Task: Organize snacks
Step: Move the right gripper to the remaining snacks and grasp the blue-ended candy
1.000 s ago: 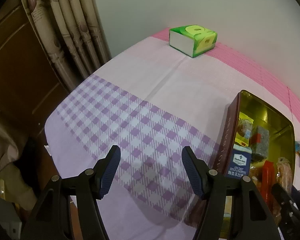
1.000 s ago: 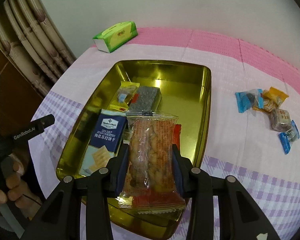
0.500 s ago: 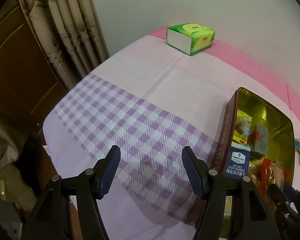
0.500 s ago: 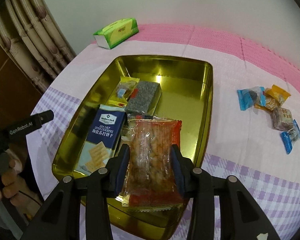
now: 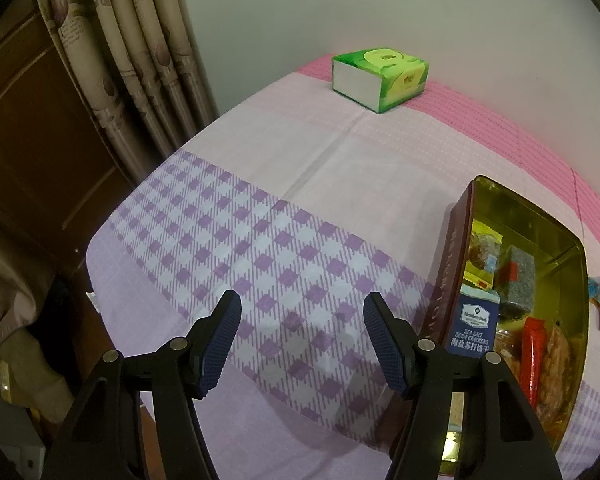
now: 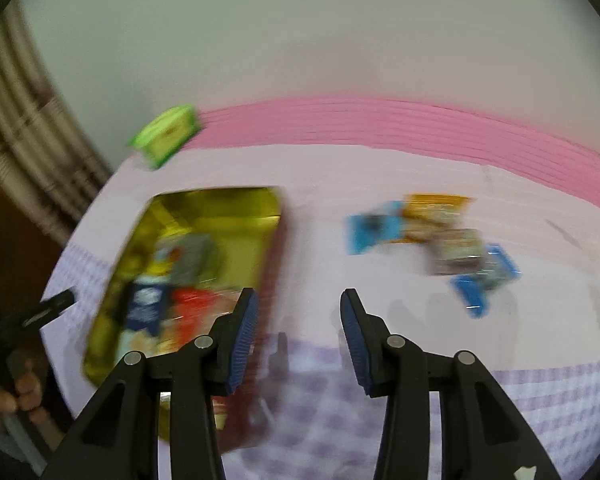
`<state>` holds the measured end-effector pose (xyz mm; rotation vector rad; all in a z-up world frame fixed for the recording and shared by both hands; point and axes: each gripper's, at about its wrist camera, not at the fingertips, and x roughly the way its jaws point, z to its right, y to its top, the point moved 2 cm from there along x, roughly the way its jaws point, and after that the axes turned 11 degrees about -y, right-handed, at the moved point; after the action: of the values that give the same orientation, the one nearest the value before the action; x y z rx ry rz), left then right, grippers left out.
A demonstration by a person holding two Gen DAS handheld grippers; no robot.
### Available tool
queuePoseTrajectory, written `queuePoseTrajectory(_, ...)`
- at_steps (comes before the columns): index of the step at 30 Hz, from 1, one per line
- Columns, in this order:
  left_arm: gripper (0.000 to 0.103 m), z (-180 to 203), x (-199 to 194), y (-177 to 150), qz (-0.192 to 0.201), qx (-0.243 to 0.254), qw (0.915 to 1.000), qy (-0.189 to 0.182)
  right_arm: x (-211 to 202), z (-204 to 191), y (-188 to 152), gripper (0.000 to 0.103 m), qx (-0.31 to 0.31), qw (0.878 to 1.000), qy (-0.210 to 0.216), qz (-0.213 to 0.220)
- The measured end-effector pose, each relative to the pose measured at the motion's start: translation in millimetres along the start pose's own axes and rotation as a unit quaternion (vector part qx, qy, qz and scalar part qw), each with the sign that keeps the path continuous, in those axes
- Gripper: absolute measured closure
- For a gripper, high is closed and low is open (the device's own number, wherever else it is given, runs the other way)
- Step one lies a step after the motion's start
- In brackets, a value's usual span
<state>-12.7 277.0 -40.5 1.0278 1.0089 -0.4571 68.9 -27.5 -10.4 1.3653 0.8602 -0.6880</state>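
Now free of its load on the right side: holds nothing between the jaws of the right hand-held gripper [image 6: 296, 336], which stand apart over bare cloth. Clamped the orange snack packet [image 5: 548, 364] a moment ago; leaves it lying in the gold tin [image 5: 580, 280], just beside the blue cracker box [image 5: 474, 328]. Swings away from the tin toward the loose wrapped sweets [image 6: 432, 240], to judge by the heavy blur and by the tin sliding off to the left of the right wrist view. Hovers unchanged on the other side: left hand-held gripper [image 5: 302, 344] spread wide and empty above the checked part of the worktop [image 5: 300, 184], just beside the tin's near wall, touching nothing.

Means one more snack stowed. Leaves the small heap of sweets out on the pink cloth, well apart from the tin, as the likely next pick. Plays no part so far: green tissue box [image 5: 380, 78] at the far edge.
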Motion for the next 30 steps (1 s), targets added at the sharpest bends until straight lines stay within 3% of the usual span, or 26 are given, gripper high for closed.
queuePoseTrajectory(5,0.039,3.1,-0.7,0.3,0.000,0.006,1.0000,-0.002,23.9,60.9,6.7,0.062,0.045,0.997,-0.064,-0.024)
queuePoseTrajectory(11,0.039,5.4,-0.1,-0.7,-0.003,0.013,0.9999,-0.002,48.8,112.3,3.9,0.062,0.110,0.989,-0.084,-0.054)
queuePoseTrajectory(20,0.039,6.9,0.6,-1.1,-0.003,0.014,0.9999,-0.004,71.0,131.1,7.9,0.062,0.157,0.981,-0.089,-0.068)
queuePoseTrajectory(30,0.039,9.8,0.8,-1.5,-0.002,0.021,0.9998,-0.008,87.9,134.9,13.3,0.062,0.146,0.979,-0.123,-0.069)
